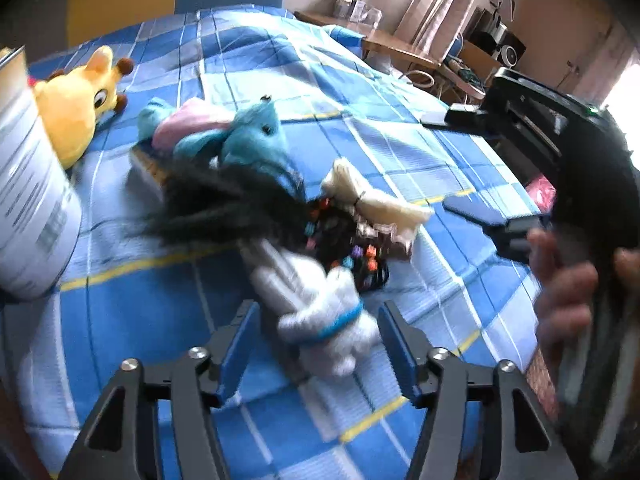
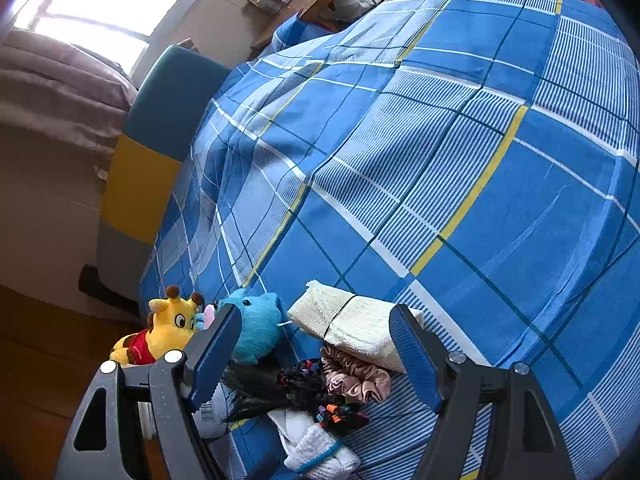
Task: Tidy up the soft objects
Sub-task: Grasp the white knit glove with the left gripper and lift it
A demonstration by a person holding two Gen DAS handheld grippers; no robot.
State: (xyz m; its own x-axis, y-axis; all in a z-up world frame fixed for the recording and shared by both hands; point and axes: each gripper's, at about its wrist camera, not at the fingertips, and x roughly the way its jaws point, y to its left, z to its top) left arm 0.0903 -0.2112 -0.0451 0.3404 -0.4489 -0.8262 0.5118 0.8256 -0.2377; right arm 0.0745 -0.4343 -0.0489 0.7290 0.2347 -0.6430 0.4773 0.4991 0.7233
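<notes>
Soft things lie in a heap on the blue checked bed. A white rolled cloth with a blue band lies between the fingers of my open left gripper. Behind it are a black wig, dark hair ties, a cream knitted cloth, a blue plush and a yellow giraffe plush. My right gripper is open and empty above the same heap: cream cloth, brown scrunchie, blue plush, giraffe, white roll.
A white can stands at the left on the bed. The right gripper body and hand fill the right of the left wrist view. A desk stands beyond the bed. The bedspread stretches wide beyond the heap.
</notes>
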